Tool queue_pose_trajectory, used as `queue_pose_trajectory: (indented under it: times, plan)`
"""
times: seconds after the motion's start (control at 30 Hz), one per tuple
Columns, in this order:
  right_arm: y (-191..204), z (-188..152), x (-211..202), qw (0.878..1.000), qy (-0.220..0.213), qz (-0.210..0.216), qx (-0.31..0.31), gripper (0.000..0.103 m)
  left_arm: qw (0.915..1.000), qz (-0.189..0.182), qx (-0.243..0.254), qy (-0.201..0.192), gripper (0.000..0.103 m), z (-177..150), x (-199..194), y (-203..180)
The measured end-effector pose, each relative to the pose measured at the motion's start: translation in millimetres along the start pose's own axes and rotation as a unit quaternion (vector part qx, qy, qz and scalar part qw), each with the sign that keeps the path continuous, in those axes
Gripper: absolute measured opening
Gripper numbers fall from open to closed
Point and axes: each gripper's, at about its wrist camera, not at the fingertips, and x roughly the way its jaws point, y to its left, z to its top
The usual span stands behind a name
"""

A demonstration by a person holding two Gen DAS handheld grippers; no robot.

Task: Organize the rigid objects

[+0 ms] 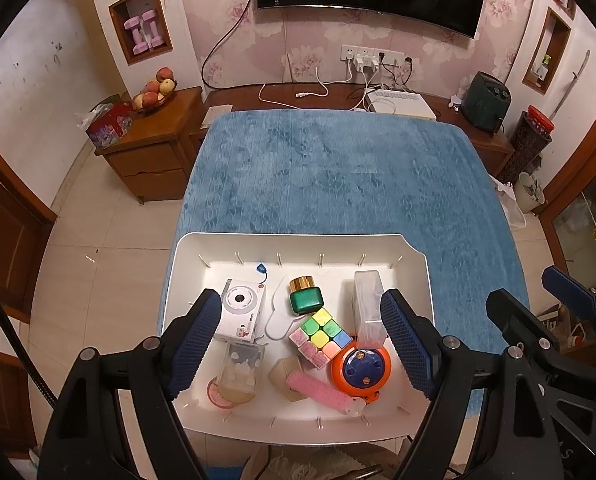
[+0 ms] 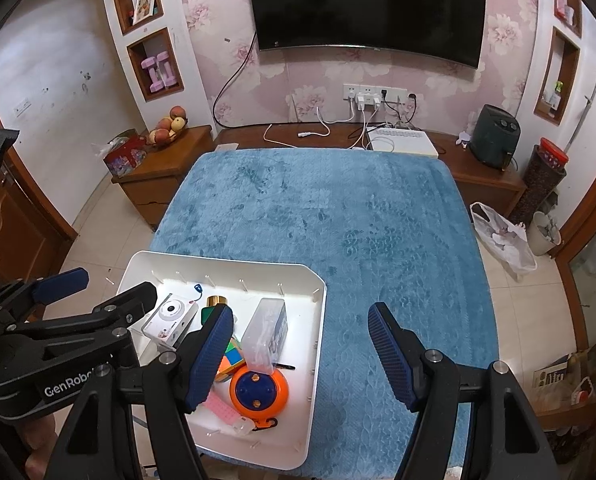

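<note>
— Blue cloth [image 1: 337, 168] covers the table, with a dark television on the flowered wall behind. What sits on it?

— Only a white tray [image 1: 186, 264] at the near edge, full of small things. From left: a white camera box [image 1: 242, 312], a clear cup [image 1: 240, 372], a green bottle [image 1: 305, 298], a puzzle cube [image 1: 319, 334], a pink brush [image 1: 317, 390], an orange toy [image 1: 361, 368], a clear case [image 1: 367, 300].

— And the tongs?

— Both spread wide, holding nothing. The left gripper [image 1: 301, 340] hangs directly over the tray; the right gripper [image 2: 301, 354] straddles the tray's right wall, mostly over bare cloth.

— So which is nearer?

— The left, I'd judge. The brush's long axis slants from upper left to lower right.
</note>
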Motion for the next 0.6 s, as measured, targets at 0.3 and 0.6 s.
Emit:
queue_pose_trajectory:
  times: [0.3,0.6]
  plan:
    - [1.1,-1.7,1.4,1.000,0.008,0.004,0.002,0.071,1.0000,0.001,-0.004,0.006,0.084,-2.6,0.2,-0.8]
    - [0.6,-2.1,0.7,1.000,0.009,0.005,0.002,0.071,1.0000,0.001,-0.003,0.006,0.084,-2.6,-0.3,-0.8]
